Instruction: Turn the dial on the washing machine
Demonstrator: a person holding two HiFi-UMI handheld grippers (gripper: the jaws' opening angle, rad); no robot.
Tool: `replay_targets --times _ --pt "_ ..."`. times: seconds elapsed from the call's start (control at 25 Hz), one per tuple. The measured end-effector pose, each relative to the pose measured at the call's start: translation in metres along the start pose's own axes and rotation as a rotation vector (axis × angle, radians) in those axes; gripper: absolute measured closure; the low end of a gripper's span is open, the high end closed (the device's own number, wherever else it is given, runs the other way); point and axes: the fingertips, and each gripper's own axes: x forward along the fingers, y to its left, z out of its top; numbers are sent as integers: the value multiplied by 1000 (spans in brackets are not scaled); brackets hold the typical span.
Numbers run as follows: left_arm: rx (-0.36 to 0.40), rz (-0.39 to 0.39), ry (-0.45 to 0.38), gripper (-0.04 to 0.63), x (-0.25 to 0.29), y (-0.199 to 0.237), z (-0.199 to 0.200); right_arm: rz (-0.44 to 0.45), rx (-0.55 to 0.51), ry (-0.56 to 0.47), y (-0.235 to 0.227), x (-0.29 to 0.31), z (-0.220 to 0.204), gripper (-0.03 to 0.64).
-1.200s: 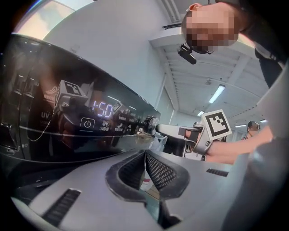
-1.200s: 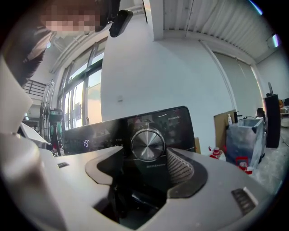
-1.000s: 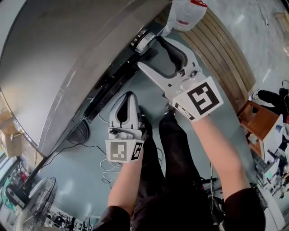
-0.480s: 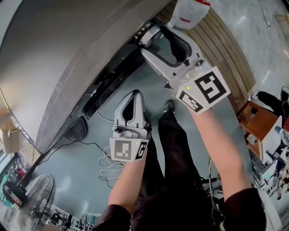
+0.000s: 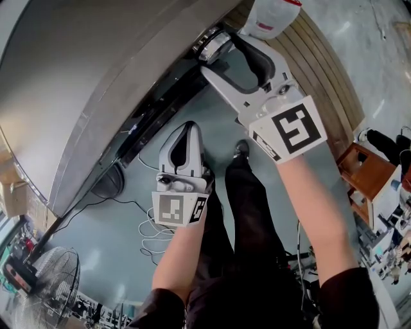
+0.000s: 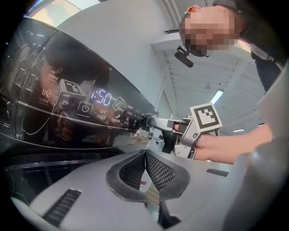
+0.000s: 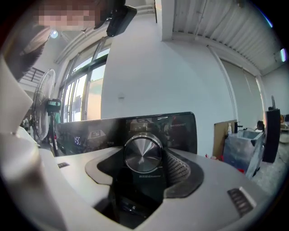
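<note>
The washing machine (image 5: 96, 77) fills the upper left of the head view, with its dark control panel (image 6: 67, 113) lit and showing 1:50. Its round metal dial (image 5: 215, 43) (image 7: 142, 153) sits at the panel's right end. My right gripper (image 5: 220, 53) (image 7: 141, 168) is open, one jaw on each side of the dial; whether they touch it I cannot tell. My left gripper (image 5: 191, 126) (image 6: 145, 154) hangs lower, just in front of the panel, shut and empty. In the left gripper view the right gripper (image 6: 156, 122) reaches to the panel.
A white bag (image 5: 273, 16) stands on wooden slats (image 5: 327, 71) just right of the machine. Cables (image 5: 151, 234) lie on the floor beneath my left arm, and a fan (image 5: 38, 283) stands at lower left. At the right edge is a wooden stool (image 5: 366, 173).
My right gripper has moved up and forward, bringing its open jaws around the dial. The left gripper has shifted only slightly.
</note>
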Motion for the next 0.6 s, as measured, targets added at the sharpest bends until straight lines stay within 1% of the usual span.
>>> replay_targets --times 0.16,0.28,0.6 --pt "-6 5 5 580 1 1 -3 -38 -107 43 1 0 -2 336" --pt "-11 9 7 580 1 3 -6 -56 -176 57 2 0 -3 336" --pt "-7 7 14 580 3 3 -8 -76 -233 59 3 2 -2 336"
